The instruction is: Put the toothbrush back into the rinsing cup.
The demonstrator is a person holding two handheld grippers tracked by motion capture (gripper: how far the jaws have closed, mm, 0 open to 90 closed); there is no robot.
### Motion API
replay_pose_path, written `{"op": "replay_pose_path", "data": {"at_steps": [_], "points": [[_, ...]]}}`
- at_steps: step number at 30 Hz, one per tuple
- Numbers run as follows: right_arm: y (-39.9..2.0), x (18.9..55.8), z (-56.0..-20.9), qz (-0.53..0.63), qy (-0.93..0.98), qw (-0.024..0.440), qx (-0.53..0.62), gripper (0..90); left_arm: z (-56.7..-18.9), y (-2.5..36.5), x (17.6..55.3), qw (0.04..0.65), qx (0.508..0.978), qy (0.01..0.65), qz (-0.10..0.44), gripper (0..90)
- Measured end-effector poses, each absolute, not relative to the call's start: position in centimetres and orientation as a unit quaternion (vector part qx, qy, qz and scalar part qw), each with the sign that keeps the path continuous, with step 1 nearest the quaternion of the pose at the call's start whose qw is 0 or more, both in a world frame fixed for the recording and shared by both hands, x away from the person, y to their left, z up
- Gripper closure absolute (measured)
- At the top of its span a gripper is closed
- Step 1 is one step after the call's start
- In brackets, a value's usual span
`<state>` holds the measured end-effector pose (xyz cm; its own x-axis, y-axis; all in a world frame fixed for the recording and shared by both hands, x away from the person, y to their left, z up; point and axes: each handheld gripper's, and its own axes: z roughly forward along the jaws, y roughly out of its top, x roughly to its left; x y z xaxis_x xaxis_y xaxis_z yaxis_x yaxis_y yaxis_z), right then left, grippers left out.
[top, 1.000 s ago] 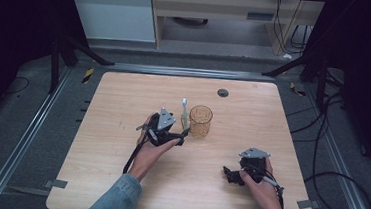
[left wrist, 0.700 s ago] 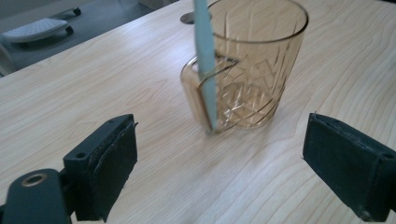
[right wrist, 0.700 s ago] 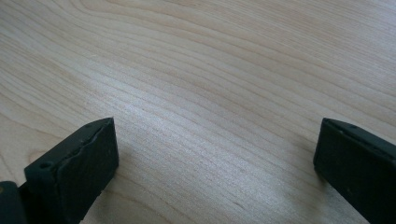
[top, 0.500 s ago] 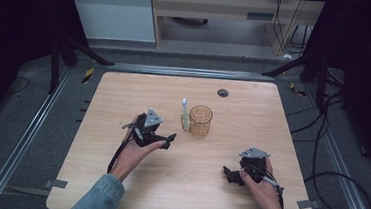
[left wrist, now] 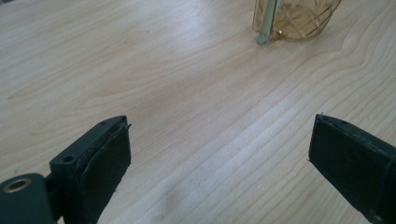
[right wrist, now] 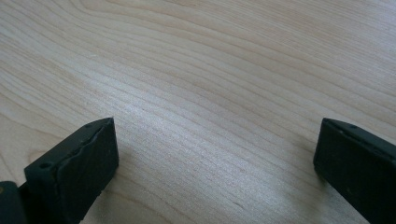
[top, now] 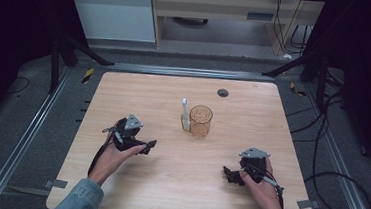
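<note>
An amber patterned glass cup (top: 201,121) stands upright near the table's middle. A pale toothbrush-like stick (top: 185,113) leans upright against its left side, with its lower end on the wood. In the left gripper view the cup (left wrist: 299,18) and the stick (left wrist: 267,23) show at the top edge. My left gripper (top: 147,145) lies to the cup's left, well apart from it, and points toward it. Its jaws have just been opening, and they stand open (left wrist: 219,126) with nothing between them. My right gripper (top: 228,173) rests near the front right, open (right wrist: 217,123) over bare wood.
The wooden table (top: 166,193) has a small black round grommet (top: 223,93) at its back. Metal rails run along both sides of it. Cables (top: 329,161) lie on the floor at the right, and a white cabinet (top: 113,13) stands behind.
My left hand has drawn its gripper leftward and toward the table's front, away from the cup and stick. The right gripper has stayed where it was.
</note>
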<state>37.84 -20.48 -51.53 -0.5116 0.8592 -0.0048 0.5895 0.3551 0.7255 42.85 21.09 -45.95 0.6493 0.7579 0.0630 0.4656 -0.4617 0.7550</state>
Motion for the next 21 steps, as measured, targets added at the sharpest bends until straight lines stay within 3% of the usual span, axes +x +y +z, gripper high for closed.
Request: {"op": "replay_pose_path", "data": {"at_steps": [21], "points": [[-20.5,37.8,-51.5,0.342,0.799,0.197,0.453,0.3,-47.8,26.5,42.4,0.322,0.831,0.408,0.199,4.9]]}}
